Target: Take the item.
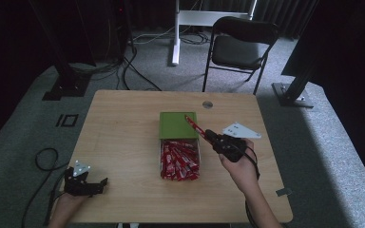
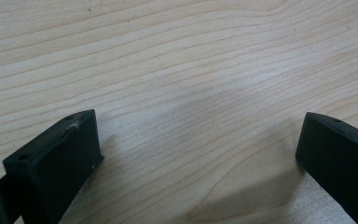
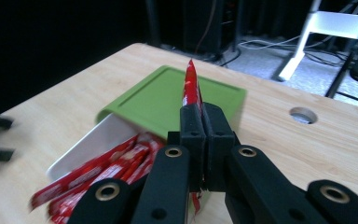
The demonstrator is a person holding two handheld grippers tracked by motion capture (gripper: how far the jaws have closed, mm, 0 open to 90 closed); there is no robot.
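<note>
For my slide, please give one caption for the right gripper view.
Right gripper clamps a red packet above the green-lidded box.

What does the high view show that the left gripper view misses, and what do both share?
High view alone: the right hand-held gripper shut on a red sachet, lifted over a white box full of red sachets, its green lid lying across the far end; also a black folding chair beyond the table.

Left gripper view alone: close wood grain between the left hand-held gripper, its jaws spread wide.

Shared: the wooden table and that open left gripper, low near the table's near left corner.
</note>
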